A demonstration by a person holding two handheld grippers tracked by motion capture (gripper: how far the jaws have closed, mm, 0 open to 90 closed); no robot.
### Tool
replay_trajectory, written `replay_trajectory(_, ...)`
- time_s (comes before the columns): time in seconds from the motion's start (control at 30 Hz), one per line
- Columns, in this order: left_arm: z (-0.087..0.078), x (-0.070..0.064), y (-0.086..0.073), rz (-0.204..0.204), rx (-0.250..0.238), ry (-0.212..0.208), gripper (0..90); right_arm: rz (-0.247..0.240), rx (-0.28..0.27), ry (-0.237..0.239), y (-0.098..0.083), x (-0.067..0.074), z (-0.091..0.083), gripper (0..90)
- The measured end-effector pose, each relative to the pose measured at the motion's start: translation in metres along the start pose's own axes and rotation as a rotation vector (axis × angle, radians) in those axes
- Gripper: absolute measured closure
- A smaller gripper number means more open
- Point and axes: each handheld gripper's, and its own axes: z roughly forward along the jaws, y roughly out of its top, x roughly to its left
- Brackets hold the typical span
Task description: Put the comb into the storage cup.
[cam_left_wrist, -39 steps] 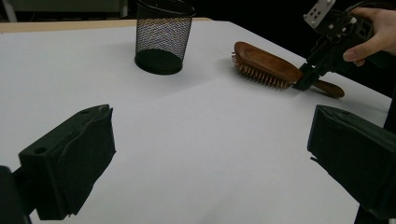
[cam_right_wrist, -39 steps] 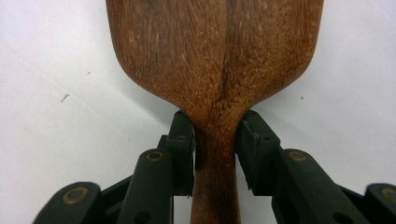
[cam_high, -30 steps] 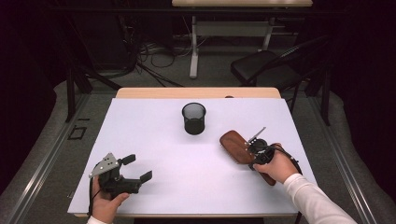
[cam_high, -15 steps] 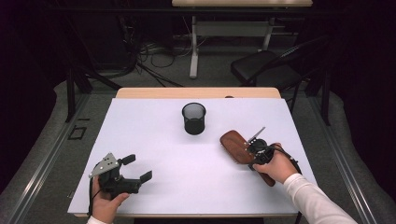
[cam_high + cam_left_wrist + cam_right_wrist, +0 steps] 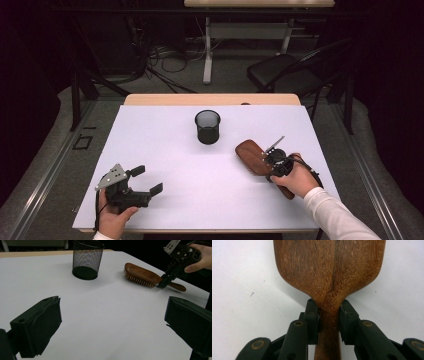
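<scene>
Right gripper view: my right gripper clamps the hairbrush at the neck of its handle. It lies bristles down on the white table, right of the mesh cup. My left gripper rests near the front edge, jaws wide apart, holding nothing.

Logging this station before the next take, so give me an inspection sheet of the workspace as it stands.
Surface: white table top, bare apart from the two things below; a wooden edge shows at its far side.
Job's things: wooden hairbrush lying bristles down at the right; black mesh cup upright near the far middle, apart from the brush.
Clutter: nothing seen.
Grippers: right gripper shut on the hairbrush where the handle meets the head; left gripper open, near the front left corner with nothing between its jaws.
Cables: a black cable trails from each gripper; loose cables lie on the floor beyond the table.
Surroundings: dark room, a black chair, another table behind.
</scene>
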Motion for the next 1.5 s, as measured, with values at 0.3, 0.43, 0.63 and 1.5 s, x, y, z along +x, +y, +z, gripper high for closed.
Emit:
replay_trajectory(0.3, 0.0001, -0.0002, 0.0, 0.0, 0.0, 0.003, 0.9, -0.002, -0.021, 0.002, -0.0027, -0.0002, -0.0004, 71.9)
replay_trajectory(0.43, 0.0, -0.0001, 0.0, -0.001, 0.0, 0.001, 0.9, -0.017, -0.01, -0.004, -0.003, -0.0016, -0.0019, 71.9)
replay_trajectory(0.63, 0.0, 0.0, 0.0, 0.0, 0.0, 0.0, 0.9, -0.004, -0.025, 0.001, -0.0048, -0.0006, -0.0019, 72.0)
replay_trajectory(1.5, 0.0004, -0.0001, -0.0002, 0.001, -0.001, 0.003, 0.9, 0.006, -0.084, 0.011, -0.0096, -0.001, -0.0025, 72.1)
